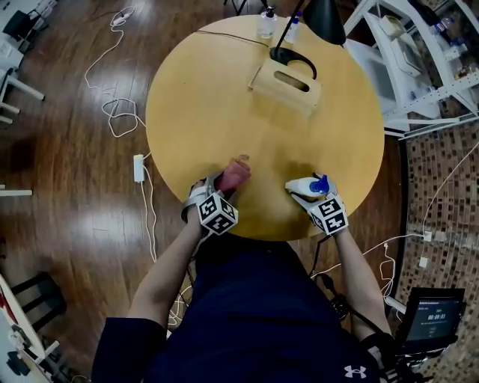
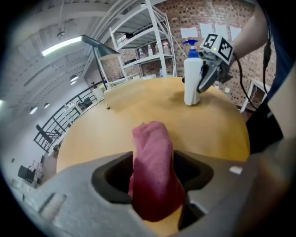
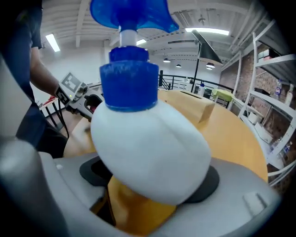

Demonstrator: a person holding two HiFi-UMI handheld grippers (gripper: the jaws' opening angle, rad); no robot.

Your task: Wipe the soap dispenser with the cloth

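A pink-red cloth [image 1: 233, 176] [image 2: 155, 162] hangs bunched between the jaws of my left gripper [image 1: 224, 191] [image 2: 155, 185], which is shut on it at the near edge of the round wooden table [image 1: 217, 97]. The white soap dispenser [image 1: 308, 185] [image 2: 191, 81] [image 3: 148, 148] with a blue pump stands upright on the table to the right. My right gripper [image 1: 313, 196] [image 2: 209, 74] [image 3: 148, 190] is shut around its body. Cloth and dispenser are a short way apart and do not touch.
A wooden tissue box [image 1: 287, 84] lies at the table's far side, beside a black lamp [image 1: 323, 19] and two small bottles [image 1: 267, 24]. A white shelf unit [image 1: 419, 52] stands to the right. A power strip [image 1: 138, 167] and cables lie on the floor at the left.
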